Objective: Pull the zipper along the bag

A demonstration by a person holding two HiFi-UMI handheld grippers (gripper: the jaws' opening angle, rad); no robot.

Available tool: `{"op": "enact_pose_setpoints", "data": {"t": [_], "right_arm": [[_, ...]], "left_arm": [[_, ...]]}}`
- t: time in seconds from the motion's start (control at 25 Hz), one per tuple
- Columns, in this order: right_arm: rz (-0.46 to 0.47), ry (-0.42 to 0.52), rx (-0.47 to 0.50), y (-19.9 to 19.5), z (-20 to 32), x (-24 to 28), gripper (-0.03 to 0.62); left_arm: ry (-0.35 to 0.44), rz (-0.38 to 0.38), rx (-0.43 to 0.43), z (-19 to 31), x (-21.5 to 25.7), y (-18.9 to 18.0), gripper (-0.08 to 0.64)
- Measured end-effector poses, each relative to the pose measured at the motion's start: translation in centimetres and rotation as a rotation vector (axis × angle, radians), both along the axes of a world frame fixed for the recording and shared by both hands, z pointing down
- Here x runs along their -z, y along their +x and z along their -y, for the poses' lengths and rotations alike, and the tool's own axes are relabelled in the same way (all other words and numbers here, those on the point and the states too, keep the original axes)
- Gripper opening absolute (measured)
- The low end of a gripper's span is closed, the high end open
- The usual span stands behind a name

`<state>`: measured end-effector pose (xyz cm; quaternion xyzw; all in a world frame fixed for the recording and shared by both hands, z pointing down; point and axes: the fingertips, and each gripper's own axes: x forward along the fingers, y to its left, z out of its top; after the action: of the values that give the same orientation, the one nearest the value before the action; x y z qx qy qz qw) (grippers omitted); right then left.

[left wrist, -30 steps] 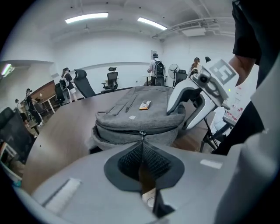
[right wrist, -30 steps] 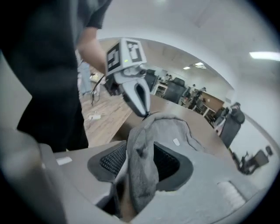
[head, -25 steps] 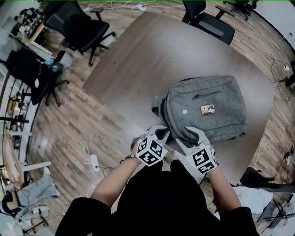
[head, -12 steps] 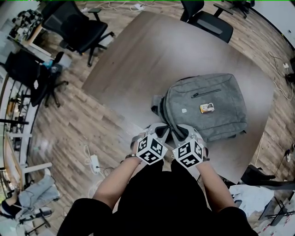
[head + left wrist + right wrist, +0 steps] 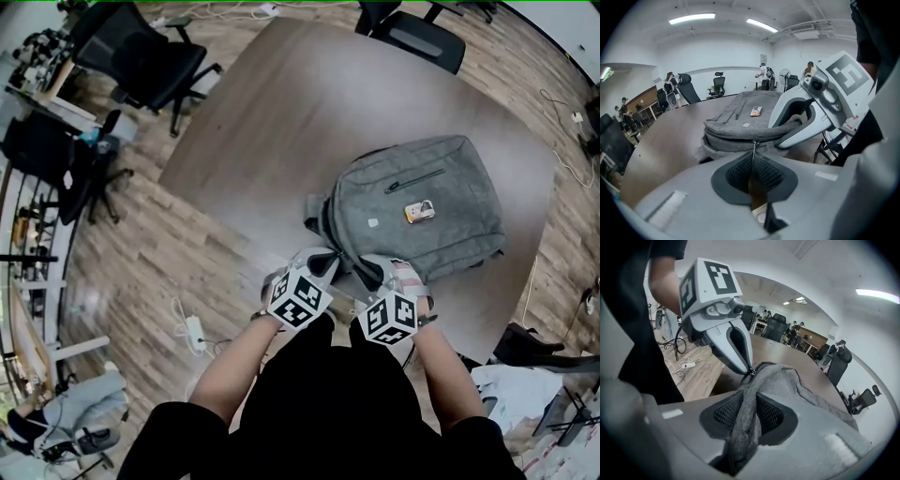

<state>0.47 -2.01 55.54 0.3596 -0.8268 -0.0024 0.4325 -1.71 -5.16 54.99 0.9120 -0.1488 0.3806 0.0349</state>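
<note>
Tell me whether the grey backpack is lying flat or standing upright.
Lying flat: the backpack rests on the table, its front zip facing up.

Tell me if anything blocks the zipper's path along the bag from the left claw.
The left claw is shut on the zipper pull. The right claw, whose jaws have just been closing, pinches the bag right beside it; that side looks blocked, the other clear.

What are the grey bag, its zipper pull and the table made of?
The bag looks like woven fabric, maybe polyester or canvas: matte heathered grey, folding softly. The zipper pull seems thin metal, slim and faintly shiny, though too small to be sure. The table looks like wood or wood-look laminate: brown grain, smooth satin sheen.
</note>
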Motion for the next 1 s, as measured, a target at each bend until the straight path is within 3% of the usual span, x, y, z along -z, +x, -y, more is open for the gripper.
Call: {"op": "enact_pose_setpoints", "data": {"t": [0.24, 0.6, 0.84, 1.0], "right_arm": [[-0.035, 0.085, 0.163, 1.5, -1.7, -0.2, 0.094], [-0.061, 0.133, 0.328, 4.7, -4.2, -0.4, 0.094], [-0.074, 0.137, 0.346, 6.9, -4.7, -0.3, 0.094], [-0.083, 0.139, 0.361, 7.5, -5.1, 0.0, 0.091]], "left_arm": [[-0.021, -0.033, 0.002, -0.2, -0.3, 0.6, 0.032], [-0.083, -0.081, -0.025, -0.1, -0.5, 1.8, 0.038], [-0.040, -0.050, -0.088, -0.4, -0.3, 3.5, 0.032], [-0.058, -0.062, -0.112, -0.3, -0.7, 3.8, 0.035]]}}
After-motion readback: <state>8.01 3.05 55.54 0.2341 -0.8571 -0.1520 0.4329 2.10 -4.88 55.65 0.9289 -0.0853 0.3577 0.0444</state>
